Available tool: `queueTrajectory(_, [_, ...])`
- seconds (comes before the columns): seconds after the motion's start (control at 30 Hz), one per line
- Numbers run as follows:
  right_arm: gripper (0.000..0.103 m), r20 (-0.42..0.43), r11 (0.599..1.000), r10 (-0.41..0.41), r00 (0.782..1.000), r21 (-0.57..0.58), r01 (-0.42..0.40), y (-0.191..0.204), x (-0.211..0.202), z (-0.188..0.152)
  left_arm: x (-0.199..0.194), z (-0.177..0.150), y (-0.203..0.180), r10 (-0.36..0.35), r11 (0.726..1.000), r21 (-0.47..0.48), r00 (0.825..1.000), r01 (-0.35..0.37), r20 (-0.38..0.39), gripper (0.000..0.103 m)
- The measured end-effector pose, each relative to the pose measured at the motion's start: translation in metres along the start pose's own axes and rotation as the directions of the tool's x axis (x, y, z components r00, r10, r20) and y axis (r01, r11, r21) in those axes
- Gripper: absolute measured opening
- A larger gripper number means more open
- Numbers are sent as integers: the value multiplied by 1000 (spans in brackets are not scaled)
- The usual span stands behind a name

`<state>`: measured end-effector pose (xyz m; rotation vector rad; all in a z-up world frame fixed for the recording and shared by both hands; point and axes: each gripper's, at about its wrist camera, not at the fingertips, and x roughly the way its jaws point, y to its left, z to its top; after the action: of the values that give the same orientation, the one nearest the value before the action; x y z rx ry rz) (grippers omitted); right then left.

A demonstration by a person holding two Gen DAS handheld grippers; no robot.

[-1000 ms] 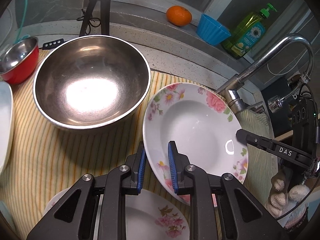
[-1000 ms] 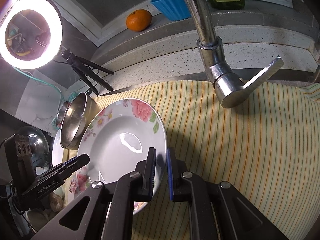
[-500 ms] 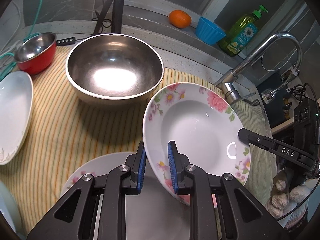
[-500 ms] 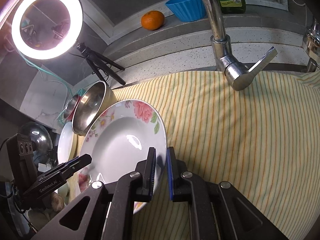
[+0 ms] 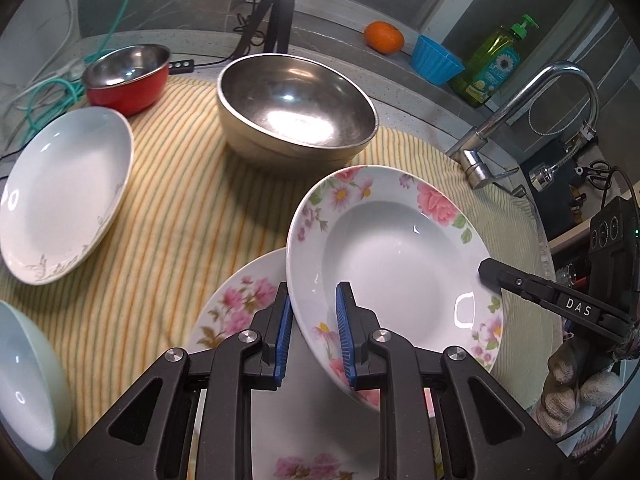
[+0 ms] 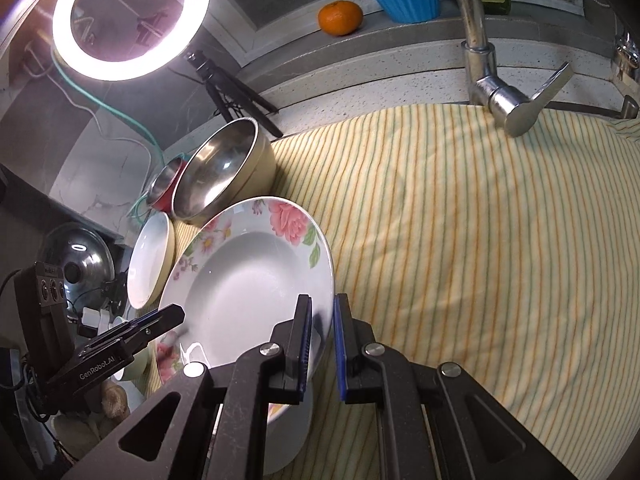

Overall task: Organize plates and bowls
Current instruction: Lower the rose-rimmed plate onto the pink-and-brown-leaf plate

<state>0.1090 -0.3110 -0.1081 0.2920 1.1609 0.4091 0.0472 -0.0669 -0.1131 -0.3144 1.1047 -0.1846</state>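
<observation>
Above striped cloth (image 5: 168, 216), both claws pinch floral plate (image 5: 396, 264) rims.

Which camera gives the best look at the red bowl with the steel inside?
The left wrist view. There the red bowl stands whole and unblocked at the far left of the striped cloth, its steel inside showing. In the right wrist view only a sliver of it peeks out behind the big steel bowl.

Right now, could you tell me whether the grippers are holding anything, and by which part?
Both hold the flowered deep plate by its rim: the left gripper clamps the near-left edge, the right gripper the opposite edge.
</observation>
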Motion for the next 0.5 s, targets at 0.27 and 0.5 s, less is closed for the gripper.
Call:
queueTrajectory(0.27, [10, -13, 1000, 10, 1000, -21, -10, 23, 6, -20, -11, -15, 21, 15, 1000, -11, 1000, -15, -12, 19])
queueTrajectory(0.5, [10, -25, 1000, 5, 1000, -19, -5, 33, 12, -36, -16, -27, 33, 18, 1000, -9, 999, -19, -26, 19])
